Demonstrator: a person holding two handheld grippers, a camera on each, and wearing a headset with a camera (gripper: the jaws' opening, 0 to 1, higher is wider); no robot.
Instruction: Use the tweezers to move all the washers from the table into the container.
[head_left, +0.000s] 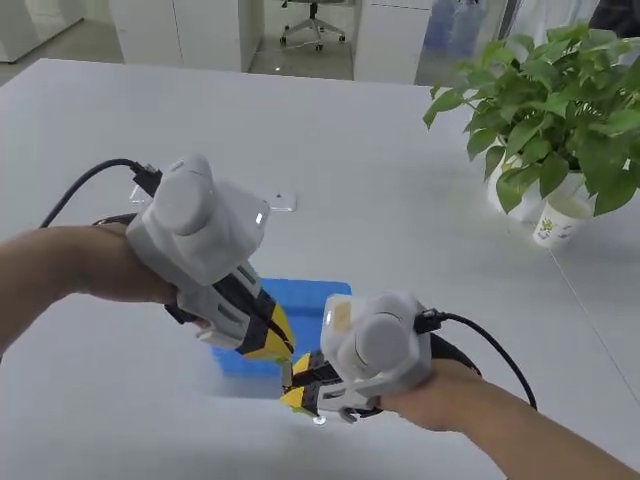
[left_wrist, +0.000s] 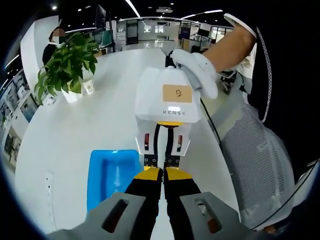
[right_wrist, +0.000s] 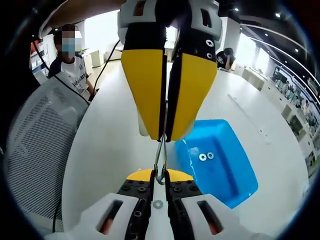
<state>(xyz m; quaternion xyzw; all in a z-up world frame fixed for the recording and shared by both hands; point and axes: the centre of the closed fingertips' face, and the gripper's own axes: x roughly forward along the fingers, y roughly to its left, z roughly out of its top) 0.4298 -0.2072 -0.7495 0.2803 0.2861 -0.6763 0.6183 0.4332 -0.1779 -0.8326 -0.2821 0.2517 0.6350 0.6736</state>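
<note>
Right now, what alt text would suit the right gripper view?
The left gripper, reaching in from the top, is shut on tweezers whose tips dip between the right gripper's jaws, above a washer on the table. Beside it, a blue container holds two washers.

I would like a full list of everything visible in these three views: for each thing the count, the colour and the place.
thin metal tweezers: one, silver, clamped in the left gripper's jaws, end at the right gripper's tips
small metal ring washers: three, silver; two in the container, one on the table
rectangular blue plastic container: one, blue, on the table beside the grippers
leafy potted plant: one, green in a white pot, far right of the table
white table: one
mesh chair: one, pale grey, beside the table
left gripper: white, yellow jaws
right gripper: white, yellow tips
</note>
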